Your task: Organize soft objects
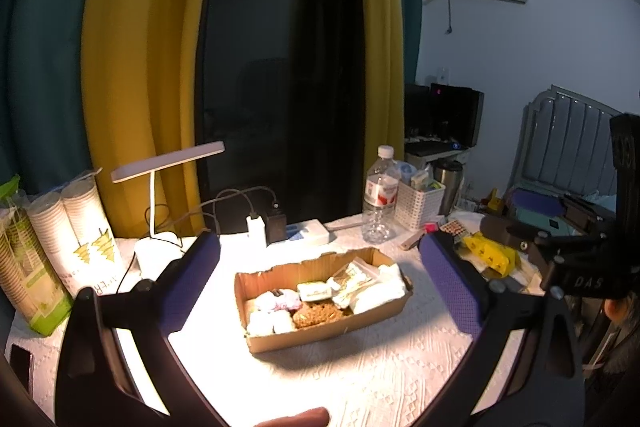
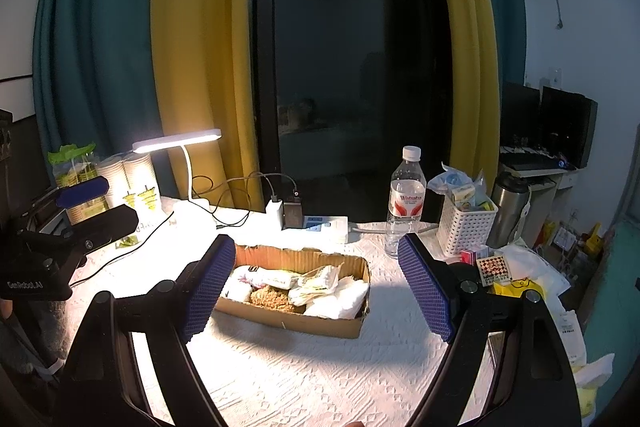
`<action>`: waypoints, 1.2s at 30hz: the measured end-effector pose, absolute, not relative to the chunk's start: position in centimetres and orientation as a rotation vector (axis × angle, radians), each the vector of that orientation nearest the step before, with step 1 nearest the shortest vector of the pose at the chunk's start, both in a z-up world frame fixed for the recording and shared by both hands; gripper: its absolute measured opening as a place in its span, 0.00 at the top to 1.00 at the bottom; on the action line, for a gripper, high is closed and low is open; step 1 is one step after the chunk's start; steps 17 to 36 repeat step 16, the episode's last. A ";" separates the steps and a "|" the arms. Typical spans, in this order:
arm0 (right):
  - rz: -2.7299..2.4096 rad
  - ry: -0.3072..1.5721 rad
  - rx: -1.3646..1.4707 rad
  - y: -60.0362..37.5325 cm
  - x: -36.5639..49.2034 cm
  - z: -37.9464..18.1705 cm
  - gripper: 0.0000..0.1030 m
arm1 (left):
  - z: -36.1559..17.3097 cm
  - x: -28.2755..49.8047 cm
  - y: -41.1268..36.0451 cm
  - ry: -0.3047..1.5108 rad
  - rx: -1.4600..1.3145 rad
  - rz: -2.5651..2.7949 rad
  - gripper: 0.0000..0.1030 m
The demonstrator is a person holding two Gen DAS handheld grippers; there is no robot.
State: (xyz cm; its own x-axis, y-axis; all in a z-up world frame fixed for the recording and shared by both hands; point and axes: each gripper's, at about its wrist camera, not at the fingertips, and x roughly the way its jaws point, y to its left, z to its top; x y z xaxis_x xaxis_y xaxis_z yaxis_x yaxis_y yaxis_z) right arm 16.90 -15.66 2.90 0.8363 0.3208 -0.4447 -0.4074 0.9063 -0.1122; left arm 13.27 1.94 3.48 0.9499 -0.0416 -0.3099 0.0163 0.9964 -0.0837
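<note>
The cardboard box (image 1: pixel 324 301) sits in the middle of the white table cloth (image 1: pixel 360 379), under the light of the desk lamp (image 1: pixel 168 163). It is full of soft things: white folded cloths (image 1: pixel 380 287), small packets (image 1: pixel 316 291), a brown scrubby pad (image 1: pixel 318 313) and pale fluffy bits (image 1: pixel 276 303).

The left gripper (image 1: pixel 320 275) has its fingers wide apart and holds nothing. The right gripper (image 2: pixel 316 287) is wide apart and bare too. Both hang above the near side of the table, and the box lies straight ahead of each one, a bit farther away.

The box's long side runs left to right. In the right wrist view the box sits closer to that tool's left finger, so I think the right gripper is a little nearer.

The left wrist view shows the fluffy bits at the left end well. The right wrist view hides part of that end behind a blue finger pad (image 2: pixel 208 291), but shows the water bottle (image 2: pixel 406 201) and white basket (image 2: pixel 466 227) more clearly
</note>
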 end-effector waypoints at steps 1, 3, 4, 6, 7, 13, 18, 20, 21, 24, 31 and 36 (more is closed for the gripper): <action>0.388 0.434 -0.206 -15.7 17.1 2.9 0.17 | 3.4 13.5 2.0 0.320 -0.081 -0.029 0.02; 0.388 0.436 -0.206 -15.7 17.5 2.8 0.17 | 3.3 13.8 2.0 0.323 -0.081 -0.030 0.02; 0.389 0.437 -0.206 -15.7 17.5 2.8 0.17 | 3.2 14.1 2.0 0.327 -0.082 -0.029 0.02; 0.389 0.442 -0.205 -15.8 17.9 2.7 0.17 | 3.1 14.4 2.1 0.331 -0.084 -0.029 0.02; 0.389 0.445 -0.204 -15.8 18.2 2.6 0.17 | 3.1 14.7 2.1 0.334 -0.084 -0.029 0.02; 0.393 0.461 -0.207 -15.8 19.3 2.1 0.17 | 2.7 15.8 2.3 0.347 -0.095 -0.026 0.02; 0.394 0.464 -0.208 -15.8 19.8 2.0 0.17 | 2.5 16.5 2.4 0.363 -0.097 -0.026 0.02; 0.394 0.464 -0.208 -15.8 19.8 2.0 0.17 | 2.5 16.5 2.4 0.363 -0.097 -0.026 0.02; 0.394 0.464 -0.208 -15.8 19.8 2.0 0.17 | 2.5 16.5 2.4 0.363 -0.097 -0.026 0.02; 0.394 0.464 -0.208 -15.8 19.8 2.0 0.17 | 2.5 16.5 2.4 0.363 -0.097 -0.026 0.02; 0.394 0.464 -0.208 -15.8 19.8 2.0 0.17 | 2.5 16.5 2.4 0.363 -0.097 -0.026 0.02; 0.394 0.464 -0.208 -15.8 19.8 2.0 0.17 | 2.5 16.5 2.4 0.363 -0.097 -0.026 0.02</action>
